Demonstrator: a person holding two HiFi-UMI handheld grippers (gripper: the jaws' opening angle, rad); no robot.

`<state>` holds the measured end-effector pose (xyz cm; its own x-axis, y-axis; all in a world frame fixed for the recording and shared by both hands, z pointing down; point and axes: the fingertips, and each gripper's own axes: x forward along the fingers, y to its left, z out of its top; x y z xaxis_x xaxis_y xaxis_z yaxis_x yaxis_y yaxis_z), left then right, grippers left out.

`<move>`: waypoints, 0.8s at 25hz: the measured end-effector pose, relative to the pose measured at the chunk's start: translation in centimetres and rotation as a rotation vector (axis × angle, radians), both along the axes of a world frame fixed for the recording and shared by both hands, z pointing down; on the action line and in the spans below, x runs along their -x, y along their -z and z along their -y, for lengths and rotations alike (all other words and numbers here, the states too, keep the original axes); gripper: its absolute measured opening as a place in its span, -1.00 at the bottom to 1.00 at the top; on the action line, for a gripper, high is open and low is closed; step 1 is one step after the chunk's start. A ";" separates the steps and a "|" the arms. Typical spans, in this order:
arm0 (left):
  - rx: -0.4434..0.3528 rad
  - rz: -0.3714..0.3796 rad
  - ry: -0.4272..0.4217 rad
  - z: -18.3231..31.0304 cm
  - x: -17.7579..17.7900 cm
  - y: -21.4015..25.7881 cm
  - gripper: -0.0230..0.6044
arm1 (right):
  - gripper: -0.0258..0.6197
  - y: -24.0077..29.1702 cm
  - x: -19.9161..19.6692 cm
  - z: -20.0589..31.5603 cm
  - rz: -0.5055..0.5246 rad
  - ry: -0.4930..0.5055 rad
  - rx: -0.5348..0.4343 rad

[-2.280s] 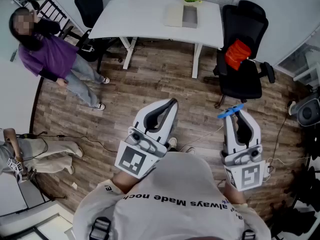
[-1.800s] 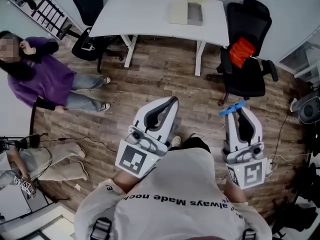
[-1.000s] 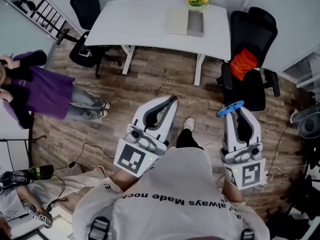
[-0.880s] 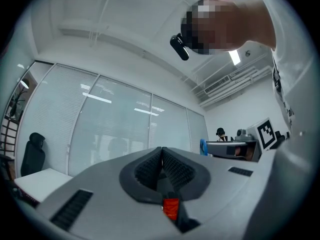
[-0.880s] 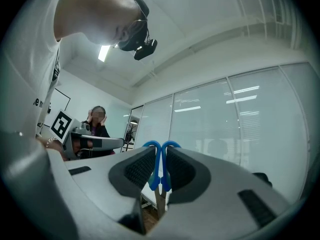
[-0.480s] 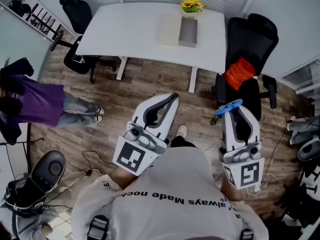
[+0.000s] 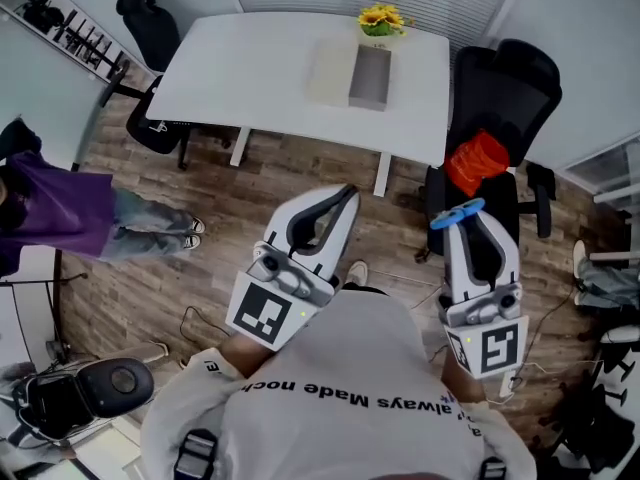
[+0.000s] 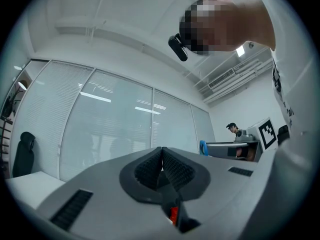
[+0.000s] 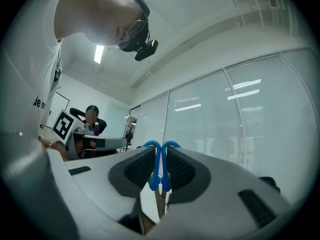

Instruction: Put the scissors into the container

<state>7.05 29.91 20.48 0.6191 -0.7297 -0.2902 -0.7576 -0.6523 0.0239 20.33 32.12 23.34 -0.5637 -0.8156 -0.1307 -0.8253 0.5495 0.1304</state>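
My right claw (image 7: 470, 218) is pinching the scissors (image 7: 446, 220). In the right gripper view the two blue handle loops stand pressed side by side between the ribbed pads, with the pads closed against them. From the head view the blue handles stick out sideways at the claw's tip, over the wooden floor (image 7: 230, 188) and well apart from the table (image 7: 250, 68).

My left claw (image 7: 343, 196) is pressed together. In its own view the pads meet with nothing between them. Both claws sit side by side in front of my chest, pointing toward the table.

The container (image 7: 370, 76), a grey rectangular box, rests on the far part of the white table. It is just in front of a pot of yellow flowers (image 7: 378, 18). A pale flat pad (image 7: 330, 70) lies right beside it, on the picture's left.

A black office chair (image 7: 510, 78) stands at the table's right end with a red cloth-like thing (image 7: 477, 161) on its seat. Another black chair (image 7: 150, 28) is at the left end. A person in a purple top (image 7: 55, 218) is at the left edge, partly out of frame.
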 end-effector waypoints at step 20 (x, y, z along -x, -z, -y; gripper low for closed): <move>0.028 -0.003 0.028 6.3 2.0 -1.9 -0.86 | -0.68 -1.3 2.4 6.5 -0.011 0.043 0.018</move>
